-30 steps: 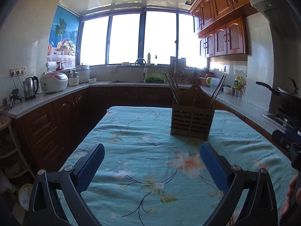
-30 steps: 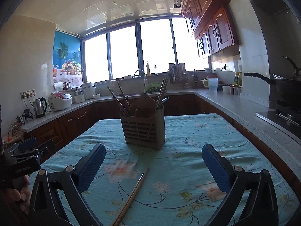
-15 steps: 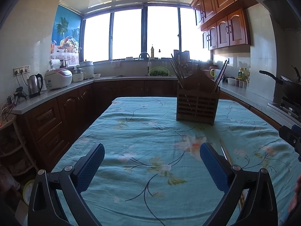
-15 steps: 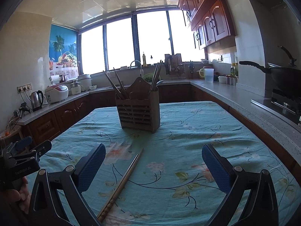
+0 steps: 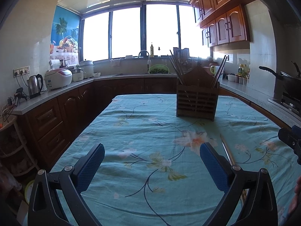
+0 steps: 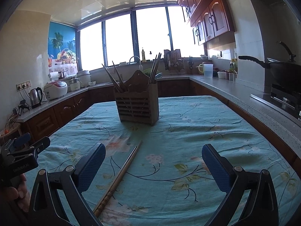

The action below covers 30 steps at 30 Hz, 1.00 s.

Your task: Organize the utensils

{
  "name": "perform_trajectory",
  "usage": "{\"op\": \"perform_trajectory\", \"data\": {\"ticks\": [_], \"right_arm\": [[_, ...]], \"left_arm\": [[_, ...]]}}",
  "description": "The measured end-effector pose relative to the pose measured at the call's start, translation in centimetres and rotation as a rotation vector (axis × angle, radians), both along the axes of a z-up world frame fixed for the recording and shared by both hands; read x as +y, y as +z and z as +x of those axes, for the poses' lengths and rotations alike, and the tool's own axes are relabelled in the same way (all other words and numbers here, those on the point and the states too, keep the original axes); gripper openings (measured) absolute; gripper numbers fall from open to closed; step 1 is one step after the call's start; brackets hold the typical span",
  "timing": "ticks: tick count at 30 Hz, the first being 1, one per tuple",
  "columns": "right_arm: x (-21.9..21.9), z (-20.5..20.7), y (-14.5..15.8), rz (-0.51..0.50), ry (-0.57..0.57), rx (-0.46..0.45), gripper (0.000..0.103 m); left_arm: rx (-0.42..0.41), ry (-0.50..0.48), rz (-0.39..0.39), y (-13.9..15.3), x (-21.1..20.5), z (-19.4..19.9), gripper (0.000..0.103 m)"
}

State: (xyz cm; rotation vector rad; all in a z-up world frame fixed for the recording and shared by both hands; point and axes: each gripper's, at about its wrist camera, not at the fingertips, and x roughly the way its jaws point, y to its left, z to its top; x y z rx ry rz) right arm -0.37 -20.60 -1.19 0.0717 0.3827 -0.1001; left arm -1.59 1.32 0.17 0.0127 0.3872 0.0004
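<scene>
A wooden slatted utensil holder [image 5: 197,99] stands on the teal floral tablecloth [image 5: 146,131] with chopsticks sticking out of both ends; it also shows in the right wrist view [image 6: 137,105]. A pair of wooden chopsticks [image 6: 120,175] lies on the cloth between the right gripper's fingers, nearer the left finger; in the left wrist view the chopsticks [image 5: 226,148] lie just right of the right finger. My left gripper [image 5: 152,166] is open and empty. My right gripper [image 6: 153,167] is open and empty above the cloth.
Dark wood counters run around the table. A kettle [image 5: 35,85] and a rice cooker [image 5: 58,78] stand on the left counter, a wok [image 6: 282,71] and stove on the right. The left gripper's body [image 6: 20,156] shows at the right wrist view's left edge.
Both grippers have drawn back from the holder and tilted down toward the table. The chopsticks on the cloth have come into the left wrist view. Both stay open.
</scene>
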Motion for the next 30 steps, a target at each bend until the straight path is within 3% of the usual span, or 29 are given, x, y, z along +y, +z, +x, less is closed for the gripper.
{"op": "perform_trajectory", "data": {"ticks": [30], "right_arm": [[0.24, -0.11, 0.03, -0.002, 0.010, -0.019, 0.103]], "left_arm": [[-0.024, -0.005, 0.010, -0.15, -0.39, -0.55, 0.102]]}}
